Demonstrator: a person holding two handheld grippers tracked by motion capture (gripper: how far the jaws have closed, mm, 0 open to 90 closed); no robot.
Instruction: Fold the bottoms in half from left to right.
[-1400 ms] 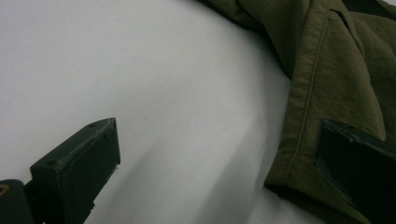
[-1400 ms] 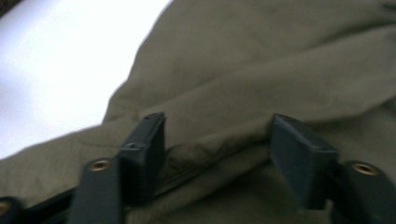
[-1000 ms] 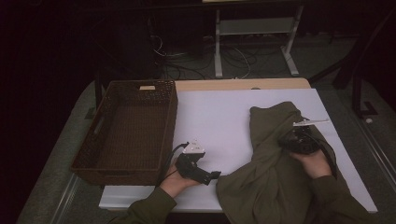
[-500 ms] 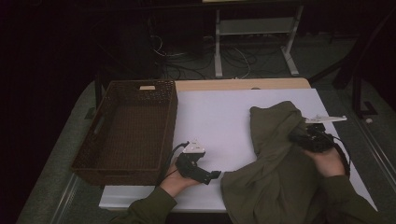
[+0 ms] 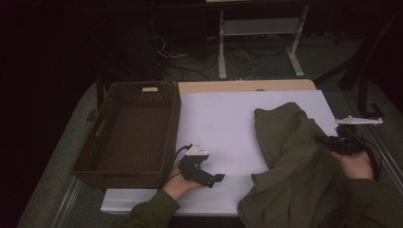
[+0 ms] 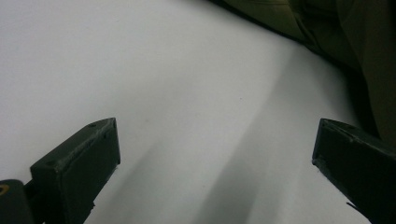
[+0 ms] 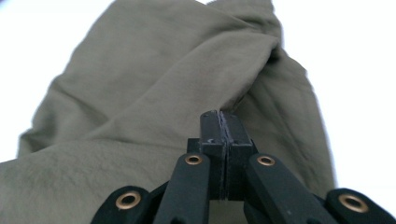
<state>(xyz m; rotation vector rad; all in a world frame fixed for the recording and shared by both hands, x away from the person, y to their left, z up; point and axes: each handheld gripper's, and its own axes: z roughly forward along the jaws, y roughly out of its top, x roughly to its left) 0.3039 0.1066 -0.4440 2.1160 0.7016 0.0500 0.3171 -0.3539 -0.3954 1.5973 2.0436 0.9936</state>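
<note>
**Right gripper clamped on olive garment at bench's right edge; left gripper idle and released**

Bench [image 5: 223, 114]: white top. Olive-green garment [image 5: 294, 161] lies crumpled over the right part of it, from about 3 o'clock down to 5 o'clock, its lower end running off the near edge beside the person's right sleeve.

Right gripper [image 5: 328, 141]: at roughly 3 o'clock of the bench, at the garment's right margin, held in the right hand [image 5: 354, 164]. In the right gripper view the two black jaws stand pressed together, with a ridge of the garment [image 7: 154, 93] pulled up taut to their tips. Reads as clenched on a pinch of the cloth; the fold itself between the pads is too thin to make out.

Left gripper [image 5: 216, 178]: near the front edge at about 6 o'clock, held in the left hand [image 5: 178, 185], pointing toward the garment. In the left gripper view the jaws stand wide apart over bare white bench, nothing between them; garment edge [image 6: 327, 32] lies at 1 o'clock, apart from the jaws.

Brown wicker basket [image 5: 130, 133]: on the left side at 9 o'clock, well apart from the garment.
</note>
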